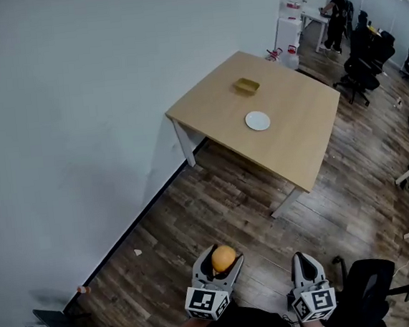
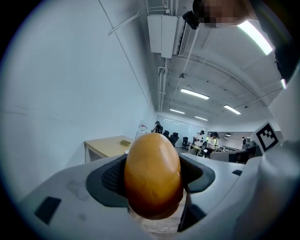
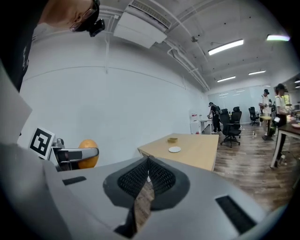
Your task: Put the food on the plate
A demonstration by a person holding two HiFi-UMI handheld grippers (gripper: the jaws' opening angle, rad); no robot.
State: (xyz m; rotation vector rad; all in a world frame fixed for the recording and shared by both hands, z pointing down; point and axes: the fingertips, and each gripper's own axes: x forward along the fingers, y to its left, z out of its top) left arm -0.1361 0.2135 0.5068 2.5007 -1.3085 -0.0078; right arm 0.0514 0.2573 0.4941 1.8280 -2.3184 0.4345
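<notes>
**Food gripped, plate well away on the table**

The step in hand looks like the carry. The left gripper is clamped on the food, a smooth orange-yellow, egg-shaped piece. Its two dark pads press the piece's sides, spread only as wide as the food itself. The food sits well apart from the table, held low over the wood floor on the table's near side.

The white plate lies on the table toward its middle. A small yellow-brown item lies beyond the plate, nearer the table's far edge; what it is cannot be told.

The right gripper carries nothing. Its pads meet with no gap and it hangs as far from the table as the left one.

The next move likely calls for walking up to the table, bringing the food over the plate, lowering it until it rests, and then letting go. Being rounded, the piece may roll off the plate.
</notes>
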